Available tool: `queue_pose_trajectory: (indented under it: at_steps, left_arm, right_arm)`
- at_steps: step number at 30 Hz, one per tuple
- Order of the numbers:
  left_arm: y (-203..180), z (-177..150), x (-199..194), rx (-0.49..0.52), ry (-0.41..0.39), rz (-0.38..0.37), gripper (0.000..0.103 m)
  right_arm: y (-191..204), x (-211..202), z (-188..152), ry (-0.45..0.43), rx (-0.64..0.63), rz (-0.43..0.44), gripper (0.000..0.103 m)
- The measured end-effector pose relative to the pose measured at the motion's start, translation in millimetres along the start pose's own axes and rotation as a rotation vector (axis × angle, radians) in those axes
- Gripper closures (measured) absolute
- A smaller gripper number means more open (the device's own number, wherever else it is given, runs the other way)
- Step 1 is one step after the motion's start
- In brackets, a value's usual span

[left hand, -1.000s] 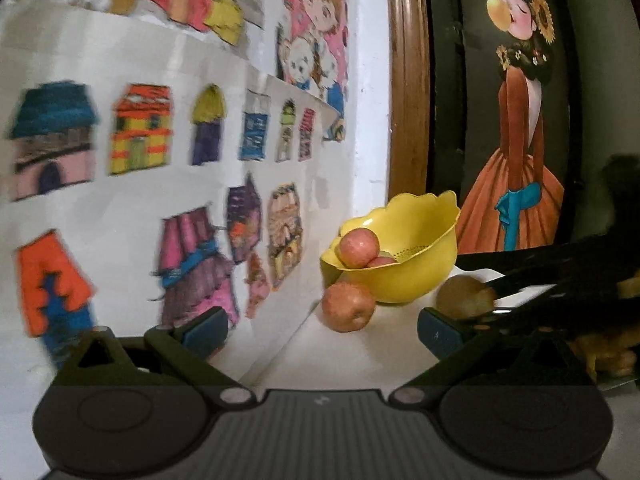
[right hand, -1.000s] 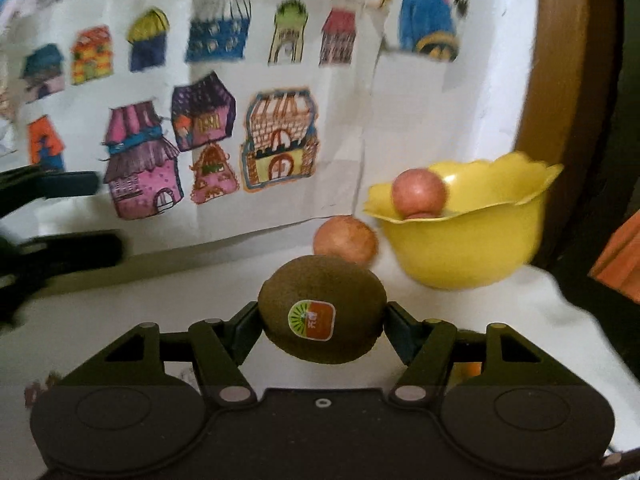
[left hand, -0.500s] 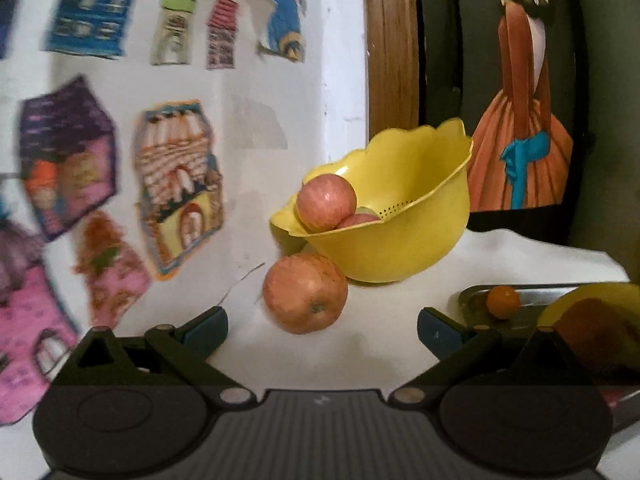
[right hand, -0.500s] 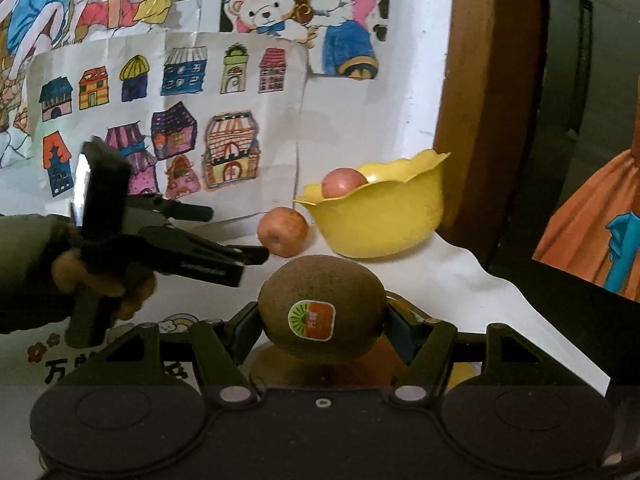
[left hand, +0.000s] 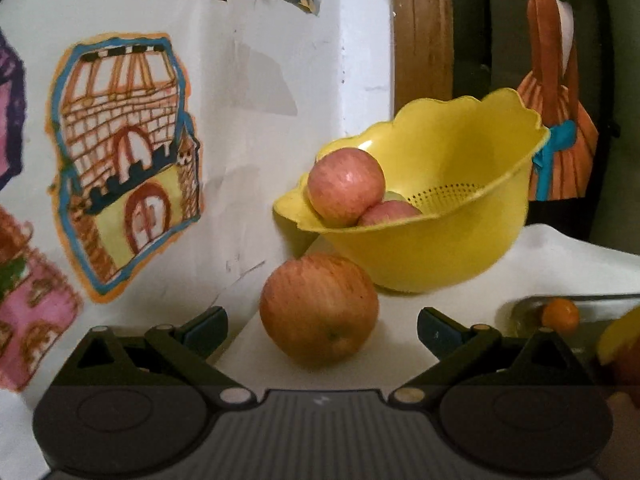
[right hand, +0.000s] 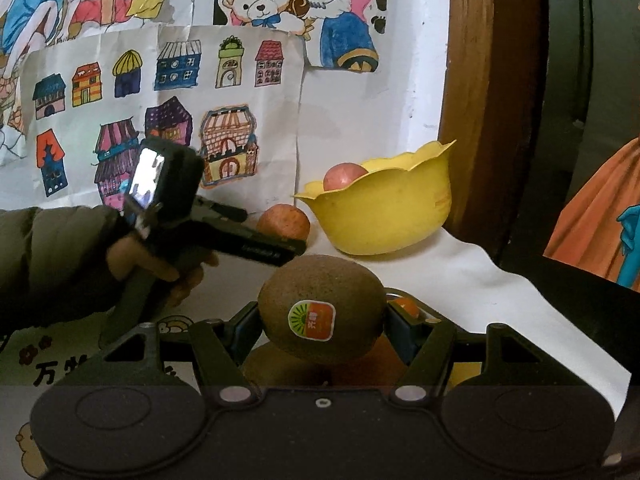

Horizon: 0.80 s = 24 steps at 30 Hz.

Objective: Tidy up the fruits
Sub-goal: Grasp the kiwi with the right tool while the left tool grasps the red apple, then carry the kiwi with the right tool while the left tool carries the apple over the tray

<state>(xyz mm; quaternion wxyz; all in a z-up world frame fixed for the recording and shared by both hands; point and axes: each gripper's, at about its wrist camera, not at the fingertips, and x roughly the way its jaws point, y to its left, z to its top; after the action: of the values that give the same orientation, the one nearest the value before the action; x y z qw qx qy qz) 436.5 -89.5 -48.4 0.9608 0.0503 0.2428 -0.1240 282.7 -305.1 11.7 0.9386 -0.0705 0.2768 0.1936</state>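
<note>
A right gripper (right hand: pixel 322 322) clamps a brown kiwi (right hand: pixel 322 314) bearing a sticker. Beyond it, a sleeved hand (right hand: pixel 160 264) holds the left gripper (right hand: pixel 280 240) pointing toward an apple (right hand: pixel 283 221) lying on the white table (right hand: pixel 500 300) beside a yellow bowl (right hand: pixel 384 212) containing another apple (right hand: pixel 344 176).

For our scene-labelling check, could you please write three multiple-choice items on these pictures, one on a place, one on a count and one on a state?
1. Where is the loose red-orange apple?
A. on the white table beside the yellow scalloped plastic bowl
B. inside the bowl
C. on a tray

2. How many apples show inside the bowl?
A. none
B. two
C. five

3. What is the right gripper doing?
A. open, empty
B. shut on the brown stickered kiwi
C. shut on an apple

Answers: 1 A, it rests on the cloth outside the bowl; 2 B, two red apples are visible at its rim; 3 B, both fingers press the kiwi.
</note>
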Motion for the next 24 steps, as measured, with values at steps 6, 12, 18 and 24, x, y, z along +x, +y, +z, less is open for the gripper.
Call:
queue_pose_trajectory:
  at_steps: [6, 12, 18, 24]
  left_arm:
    - [-4.0, 5.8, 16.3, 0.026, 0.041, 0.005, 0.000]
    - [-5.3, 8.5, 25.4, -0.007, 0.069, -0.004, 0.016]
    - [4.0, 7.0, 28.3, -0.068, 0.091, 0.010, 0.031]
    - [7.3, 5.2, 25.8, -0.096, 0.089, 0.005, 0.031]
  right_arm:
    - [-1.2, 5.8, -3.6, 0.015, 0.004, 0.006, 0.035]
    - [-5.8, 6.2, -7.5, 0.027, 0.014, 0.000, 0.035]
    - [-8.7, 6.4, -11.0, 0.036, 0.026, -0.004, 0.035]
    - [-12.0, 5.3, -12.3, 0.036, 0.027, -0.007, 0.035]
